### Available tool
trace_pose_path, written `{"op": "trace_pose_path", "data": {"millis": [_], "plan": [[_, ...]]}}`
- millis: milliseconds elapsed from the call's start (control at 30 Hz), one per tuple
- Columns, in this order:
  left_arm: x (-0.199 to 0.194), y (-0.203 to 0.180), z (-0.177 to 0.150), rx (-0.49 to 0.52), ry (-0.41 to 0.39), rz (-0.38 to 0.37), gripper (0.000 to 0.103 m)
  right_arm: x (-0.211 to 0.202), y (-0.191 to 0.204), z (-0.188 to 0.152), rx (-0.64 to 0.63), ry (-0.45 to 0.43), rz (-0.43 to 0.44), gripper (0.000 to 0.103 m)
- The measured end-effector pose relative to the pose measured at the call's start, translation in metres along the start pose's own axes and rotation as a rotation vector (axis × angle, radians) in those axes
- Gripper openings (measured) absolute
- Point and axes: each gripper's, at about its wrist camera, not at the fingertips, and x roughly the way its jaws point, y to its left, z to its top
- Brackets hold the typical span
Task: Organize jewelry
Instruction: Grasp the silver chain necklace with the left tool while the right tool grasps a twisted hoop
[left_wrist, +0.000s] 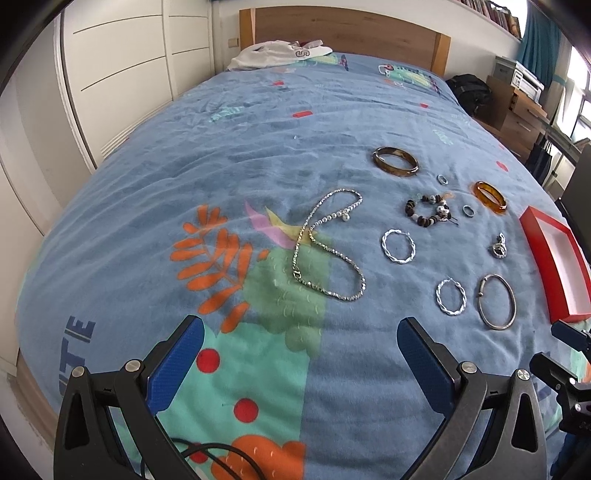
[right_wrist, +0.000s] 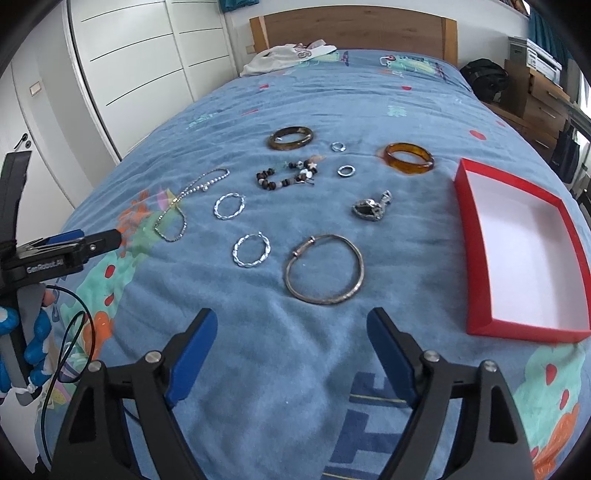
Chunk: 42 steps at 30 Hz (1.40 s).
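Note:
Jewelry lies spread on a blue bedspread. A silver chain necklace (left_wrist: 325, 243) (right_wrist: 184, 206) lies ahead of my left gripper (left_wrist: 300, 339), which is open and empty. A thin silver bangle (right_wrist: 324, 268) (left_wrist: 496, 301) lies just ahead of my right gripper (right_wrist: 291, 330), also open and empty. Two twisted silver hoops (right_wrist: 251, 250) (right_wrist: 229, 206), a bead bracelet (right_wrist: 286, 173), a dark brown bangle (right_wrist: 290, 137), an amber bangle (right_wrist: 409, 157), two small rings (right_wrist: 346, 170) (right_wrist: 338, 146) and a silver pendant (right_wrist: 371, 208) lie beyond. An open red box (right_wrist: 476, 251) (left_wrist: 535, 236) with a white inside sits at the right.
The left gripper shows at the left edge of the right wrist view (right_wrist: 74, 245), with a black cable (right_wrist: 70, 332). White clothing (right_wrist: 288, 55) lies by the wooden headboard (right_wrist: 351, 29). White wardrobe doors (right_wrist: 147, 55) stand left of the bed; a desk and boxes (right_wrist: 535, 92) stand right.

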Motion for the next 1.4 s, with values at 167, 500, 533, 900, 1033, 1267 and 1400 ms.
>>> {"op": "trace_pose_path", "data": {"millis": [167,500,533,900,1033,1267,1400], "plan": [[0.012,0.005,0.008,-0.007,0.007,0.001,0.102,0.011,0.003,0.005,-0.005,0.014,0.032,0.065],[0.043,0.020,0.031,-0.035,0.027,-0.009,0.097,0.037,0.015,0.021,-0.056,0.034,0.106,0.059],[0.047,0.020,0.035,-0.036,0.029,-0.012,0.097,0.039,0.016,0.024,-0.062,0.035,0.115,0.057],[0.102,0.012,0.062,-0.011,0.089,-0.065,0.080,0.089,0.029,0.059,-0.134,0.060,0.188,0.051],[0.115,0.011,0.062,-0.007,0.112,-0.080,0.070,0.107,0.030,0.062,-0.148,0.087,0.192,0.050],[0.119,0.009,0.058,0.021,0.118,-0.096,0.060,0.122,0.030,0.058,-0.156,0.115,0.162,0.050],[0.119,0.011,0.057,0.027,0.117,-0.097,0.057,0.117,0.029,0.056,-0.150,0.111,0.161,0.050]]}}
